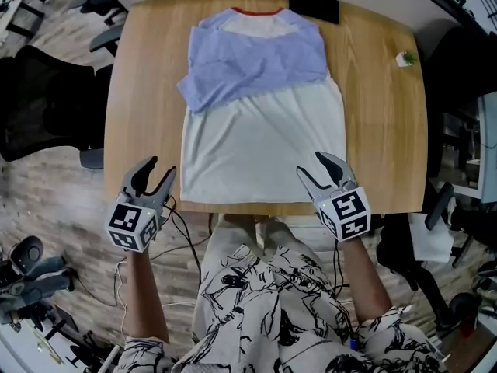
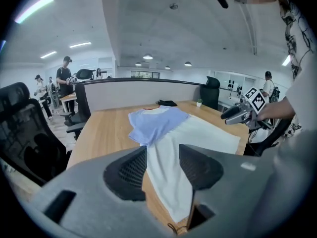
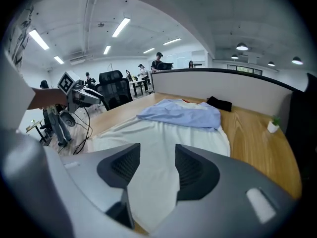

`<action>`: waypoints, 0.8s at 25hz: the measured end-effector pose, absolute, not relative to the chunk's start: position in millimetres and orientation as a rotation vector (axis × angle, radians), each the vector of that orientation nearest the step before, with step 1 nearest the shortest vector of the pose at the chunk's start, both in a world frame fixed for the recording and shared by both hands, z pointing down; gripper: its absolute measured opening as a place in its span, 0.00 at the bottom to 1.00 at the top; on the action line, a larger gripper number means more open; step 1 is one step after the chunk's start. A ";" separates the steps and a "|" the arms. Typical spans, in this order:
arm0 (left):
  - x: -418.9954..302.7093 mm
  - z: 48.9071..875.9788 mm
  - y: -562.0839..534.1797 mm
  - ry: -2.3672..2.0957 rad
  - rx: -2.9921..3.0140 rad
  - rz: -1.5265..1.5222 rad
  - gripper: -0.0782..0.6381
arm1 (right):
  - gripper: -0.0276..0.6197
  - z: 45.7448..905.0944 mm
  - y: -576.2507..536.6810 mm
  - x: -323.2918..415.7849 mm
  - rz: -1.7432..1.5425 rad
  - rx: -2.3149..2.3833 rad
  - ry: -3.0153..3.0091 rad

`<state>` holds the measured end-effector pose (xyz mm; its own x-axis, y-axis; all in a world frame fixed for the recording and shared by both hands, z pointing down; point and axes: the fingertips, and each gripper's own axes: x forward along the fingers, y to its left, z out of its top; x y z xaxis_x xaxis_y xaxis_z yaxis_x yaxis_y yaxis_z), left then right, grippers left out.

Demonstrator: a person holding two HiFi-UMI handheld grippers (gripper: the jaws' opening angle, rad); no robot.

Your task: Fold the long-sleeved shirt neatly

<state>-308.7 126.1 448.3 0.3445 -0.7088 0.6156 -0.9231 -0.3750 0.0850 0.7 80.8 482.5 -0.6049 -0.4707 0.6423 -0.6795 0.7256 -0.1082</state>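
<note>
The long-sleeved shirt (image 1: 264,142) lies flat on the wooden table (image 1: 144,92), white body toward me, red collar at the far end. Its blue sleeves (image 1: 256,61) are folded across the chest. My left gripper (image 1: 161,167) hovers at the table's near edge, just left of the hem's left corner, open with nothing between its jaws. My right gripper (image 1: 309,164) hangs over the hem's right corner, open and empty too. In the left gripper view the shirt (image 2: 198,135) lies beyond the jaws (image 2: 162,148). The right gripper view shows the hem (image 3: 153,182) under its jaws (image 3: 157,147).
A black pouch (image 1: 314,5) lies at the table's far edge and a small potted plant (image 1: 405,57) at the far right. A black office chair (image 1: 43,103) stands left of the table, more chairs right. Cables (image 1: 182,231) hang by my legs.
</note>
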 end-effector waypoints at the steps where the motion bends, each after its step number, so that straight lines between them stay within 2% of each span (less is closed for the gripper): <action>1: -307.0 448.7 133.7 -1.436 2.185 0.687 0.40 | 0.41 483.6 85.3 9.0 0.461 0.881 -2.326; 12: -304.9 511.9 215.6 -1.531 1.997 0.737 0.38 | 0.43 512.9 128.4 92.3 0.464 0.995 -2.226; 20: -300.6 556.5 231.9 -1.532 1.917 0.765 0.39 | 0.45 560.6 154.3 150.8 0.547 1.036 -2.097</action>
